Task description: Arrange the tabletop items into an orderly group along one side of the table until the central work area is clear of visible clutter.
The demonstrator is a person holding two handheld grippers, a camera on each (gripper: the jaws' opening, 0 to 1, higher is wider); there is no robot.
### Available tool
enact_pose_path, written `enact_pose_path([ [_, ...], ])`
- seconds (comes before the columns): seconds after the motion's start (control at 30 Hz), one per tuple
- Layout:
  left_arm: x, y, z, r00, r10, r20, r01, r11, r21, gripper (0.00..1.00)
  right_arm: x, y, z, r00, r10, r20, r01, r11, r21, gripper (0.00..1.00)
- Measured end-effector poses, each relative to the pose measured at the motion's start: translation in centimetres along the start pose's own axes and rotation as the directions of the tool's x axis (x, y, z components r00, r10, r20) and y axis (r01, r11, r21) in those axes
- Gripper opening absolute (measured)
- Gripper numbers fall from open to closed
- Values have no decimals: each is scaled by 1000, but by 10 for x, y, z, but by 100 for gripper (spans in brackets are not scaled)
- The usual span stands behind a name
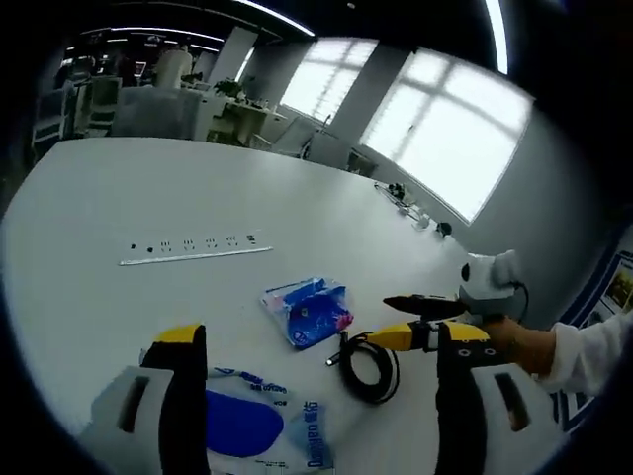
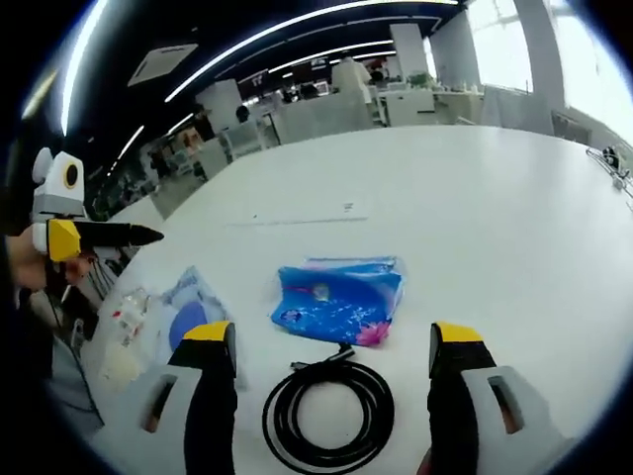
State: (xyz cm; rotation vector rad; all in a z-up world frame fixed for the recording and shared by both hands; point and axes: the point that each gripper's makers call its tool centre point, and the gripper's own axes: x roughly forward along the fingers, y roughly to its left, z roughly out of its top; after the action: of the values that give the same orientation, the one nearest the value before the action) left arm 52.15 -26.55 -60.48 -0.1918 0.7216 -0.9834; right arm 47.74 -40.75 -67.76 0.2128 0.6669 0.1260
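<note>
On the white table point(image 1: 138, 188) lie a blue printed packet point(image 1: 309, 312), a coiled black cable point(image 1: 349, 358) and a clear bag holding a blue round pad point(image 1: 252, 421). My left gripper point(image 1: 322, 336) hovers open over the bag and packet, nothing between its jaws. My right gripper point(image 1: 396, 319) comes in from the right, held by a hand, beside the cable. In the right gripper view, my right gripper point(image 2: 333, 336) stands open above the cable point(image 2: 331, 374), with the packet point(image 2: 338, 297) just beyond and the bag point(image 2: 173, 317) to the left. The left gripper point(image 2: 99, 236) shows at the left edge.
A white socket strip point(image 1: 193, 247) is set flat into the table beyond the packet, also visible as the strip point(image 2: 297, 218). Small dark items point(image 1: 406, 198) lie near the far table edge by the windows. Office desks and chairs stand past the table.
</note>
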Motion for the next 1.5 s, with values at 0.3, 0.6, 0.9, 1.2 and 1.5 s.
enact_pose_path([
  [0.3, -42, 3, 4, 1000, 3, 30, -2, 1000, -20, 99, -28, 24, -5, 1000, 7, 5, -7, 1000, 7, 76],
  [0.6, -82, 11, -5, 998, 32, 58, -30, 999, -32, 99, -47, 40, -23, 1000, 4, -3, -4, 999, 32, 74],
  [0.9, -108, 17, -8, 995, 53, 83, -49, 998, -48, 99, -57, 52, -31, 1000, 1, -9, -1, 999, 39, 72],
  [1.2, -119, 21, -11, 994, 58, 89, -55, 998, -43, 98, -55, 57, -31, 1000, 16, -6, -16, 999, 40, 69],
  [1.5, -127, 34, -10, 993, 73, 96, -68, 996, -51, 98, -47, 68, -37, 999, 38, -21, -37, 998, 46, 67],
])
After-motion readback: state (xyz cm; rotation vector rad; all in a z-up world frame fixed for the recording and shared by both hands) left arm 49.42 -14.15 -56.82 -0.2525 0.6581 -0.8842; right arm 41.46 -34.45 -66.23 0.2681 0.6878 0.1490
